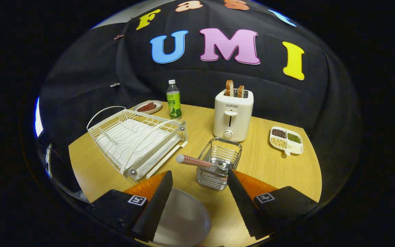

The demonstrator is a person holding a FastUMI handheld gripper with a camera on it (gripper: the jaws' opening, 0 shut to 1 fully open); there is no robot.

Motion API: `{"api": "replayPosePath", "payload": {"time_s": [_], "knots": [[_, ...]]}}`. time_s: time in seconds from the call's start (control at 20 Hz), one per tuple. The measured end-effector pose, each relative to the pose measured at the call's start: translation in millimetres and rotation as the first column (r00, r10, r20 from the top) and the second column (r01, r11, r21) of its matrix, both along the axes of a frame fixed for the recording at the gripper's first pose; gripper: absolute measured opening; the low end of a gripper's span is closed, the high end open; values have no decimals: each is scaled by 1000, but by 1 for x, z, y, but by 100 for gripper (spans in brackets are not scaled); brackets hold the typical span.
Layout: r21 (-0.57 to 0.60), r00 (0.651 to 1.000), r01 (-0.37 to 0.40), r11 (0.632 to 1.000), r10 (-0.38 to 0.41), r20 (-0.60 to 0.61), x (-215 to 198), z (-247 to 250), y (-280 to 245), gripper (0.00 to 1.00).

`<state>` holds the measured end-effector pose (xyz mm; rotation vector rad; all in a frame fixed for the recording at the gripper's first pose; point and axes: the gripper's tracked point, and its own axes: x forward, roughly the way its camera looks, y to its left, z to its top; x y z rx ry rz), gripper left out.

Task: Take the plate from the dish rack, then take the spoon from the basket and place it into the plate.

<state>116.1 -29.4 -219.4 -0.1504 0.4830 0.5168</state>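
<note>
So the hand-held gripper [197, 178] was spread wide open, holding nothing, hovering low over the near side of the light wooden table [273, 168].

The pale round plate [183, 219] was already out of the rack and lying flat on the table, right under the left finger, which covered part of its left edge; the rest of it sat in the gap between the two fingers, close to the camera.

Just ahead of the fingertips stood the small silver wire basket [219, 164], pretty much centred between them, closer to the right finger. The metal spoon with a red-and-white checked handle [197, 161] was still in it, bowl down inside the basket and handle leaning out over the rim to the left.

The white wire dish rack [135, 140] sat on the left, beyond the left finger. Farther back there was a white toaster with two slices of bread sticking out [232, 115], a green-labelled clear bottle [174, 100], and a small oval dish with sausages [147, 107] at the far left. Off to the right was a white divided tray of beans and grains [286, 140].
</note>
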Motion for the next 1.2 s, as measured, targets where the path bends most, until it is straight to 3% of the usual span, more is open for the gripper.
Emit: {"api": "replayPosePath", "payload": {"time_s": [0.15,0.35,0.55,0.65,0.7,0.85,0.95,1.05,1.2], "knots": [[38,998,-9,999,7,57,16,4,18,98],[-8,990,-29,1000,29,139,39,-4,25,98],[-18,995,-2,1000,4,96,51,-26,28,98],[-30,994,7,1000,-3,113,57,-25,26,86],[-27,993,11,1000,-7,122,58,-24,26,67],[11,993,12,1000,-13,117,59,-14,30,66],[29,994,14,999,-17,110,60,-10,31,59],[22,995,21,1000,-23,99,61,-9,30,45],[18,994,53,998,-55,98,68,-2,23,42]]}}
